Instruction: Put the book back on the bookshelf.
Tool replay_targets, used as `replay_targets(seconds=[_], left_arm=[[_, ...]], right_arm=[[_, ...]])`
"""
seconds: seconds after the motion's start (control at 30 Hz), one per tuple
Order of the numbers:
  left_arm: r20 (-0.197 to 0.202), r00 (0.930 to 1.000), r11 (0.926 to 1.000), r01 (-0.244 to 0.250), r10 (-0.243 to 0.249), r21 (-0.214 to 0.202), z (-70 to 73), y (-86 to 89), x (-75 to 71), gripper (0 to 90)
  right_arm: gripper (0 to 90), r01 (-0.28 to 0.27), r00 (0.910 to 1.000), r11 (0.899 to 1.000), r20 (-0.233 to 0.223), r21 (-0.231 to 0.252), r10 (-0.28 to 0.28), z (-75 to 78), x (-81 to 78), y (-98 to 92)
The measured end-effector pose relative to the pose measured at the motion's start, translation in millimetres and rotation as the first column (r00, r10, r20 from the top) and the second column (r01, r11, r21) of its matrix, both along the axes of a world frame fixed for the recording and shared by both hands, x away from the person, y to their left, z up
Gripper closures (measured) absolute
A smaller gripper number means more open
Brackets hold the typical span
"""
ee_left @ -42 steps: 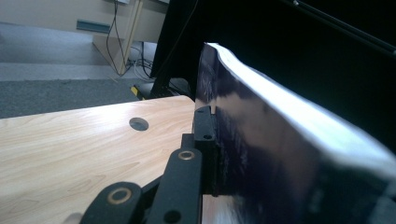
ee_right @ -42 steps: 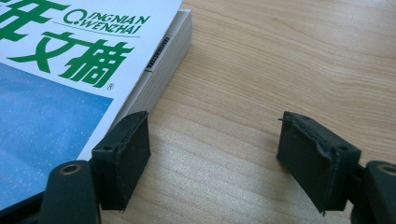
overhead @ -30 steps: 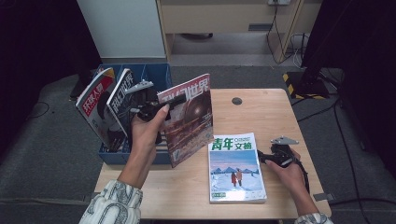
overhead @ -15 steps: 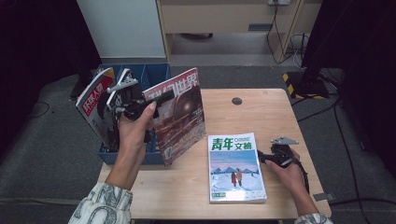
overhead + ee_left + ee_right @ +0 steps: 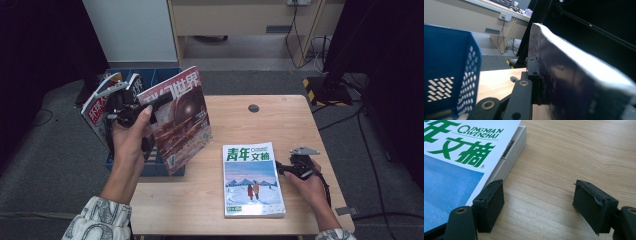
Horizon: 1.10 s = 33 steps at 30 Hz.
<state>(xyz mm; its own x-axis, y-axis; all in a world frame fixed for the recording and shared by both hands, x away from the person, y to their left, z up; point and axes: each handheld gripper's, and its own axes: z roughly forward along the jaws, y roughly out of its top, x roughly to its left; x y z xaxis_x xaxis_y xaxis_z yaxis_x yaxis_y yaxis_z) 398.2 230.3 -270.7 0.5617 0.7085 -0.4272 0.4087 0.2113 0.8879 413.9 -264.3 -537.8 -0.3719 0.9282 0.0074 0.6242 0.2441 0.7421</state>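
Observation:
A red-brown magazine [image 5: 182,122] hangs upright and tilted over the table's left edge, with my left gripper [image 5: 159,101] shut on its upper left edge. In the left gripper view the magazine [image 5: 574,82] is seen edge-on, one black jaw flat against its cover; the other jaw is hidden behind it. A stack of magazines with a blue snowy cover [image 5: 252,180] lies flat on the table. My right gripper [image 5: 282,167] rests at the stack's right side. In the right gripper view its jaws [image 5: 539,202] stand open on bare wood, the left one beside the stack [image 5: 456,162].
A blue slotted crate [image 5: 165,75] stands off the table's left side with several magazines [image 5: 100,107] leaning in it; its wall [image 5: 454,62] is near the left gripper. The wooden table [image 5: 285,120] has a small round cable hole [image 5: 253,108]. A cabinet and cables lie beyond.
My left hand has carried the red-brown magazine leftward and a little up, toward the blue crate. The right gripper has stayed in place beside the stack.

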Motion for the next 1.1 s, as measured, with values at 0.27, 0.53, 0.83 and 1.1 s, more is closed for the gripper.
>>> replay_targets(seconds=[0.27, 0.53, 0.83, 1.1], left_arm=[[0.004, 0.9991, 0.9991, -0.042, 0.042, -0.003, 0.3, 17.2, -6.1, 83.4], [0.014, 0.9966, 0.9966, -0.081, 0.081, -0.012, 5.9, 37.5, -12.6, 83.5], [0.028, 0.9921, 0.9923, -0.122, 0.122, -0.021, 8.9, 54.9, -19.2, 83.5], [0.030, 0.9853, 0.9858, -0.168, 0.168, -0.011, 7.7, 72.4, -24.1, 83.5]], right_arm=[[24.7, 0.000, 1.0000, 1.000, 0.000, 0.000, 0.000, 0.0, 0.0, 0.0], [24.6, 0.000, 1.0000, 1.000, 0.001, 0.001, 0.000, 0.0, 0.2, 0.1], [24.6, 0.001, 1.0000, 1.000, 0.001, 0.001, -0.001, 0.0, 0.2, 0.1], [24.5, 0.001, 1.0000, 1.000, 0.001, 0.000, -0.001, 0.0, 0.2, 0.1]])
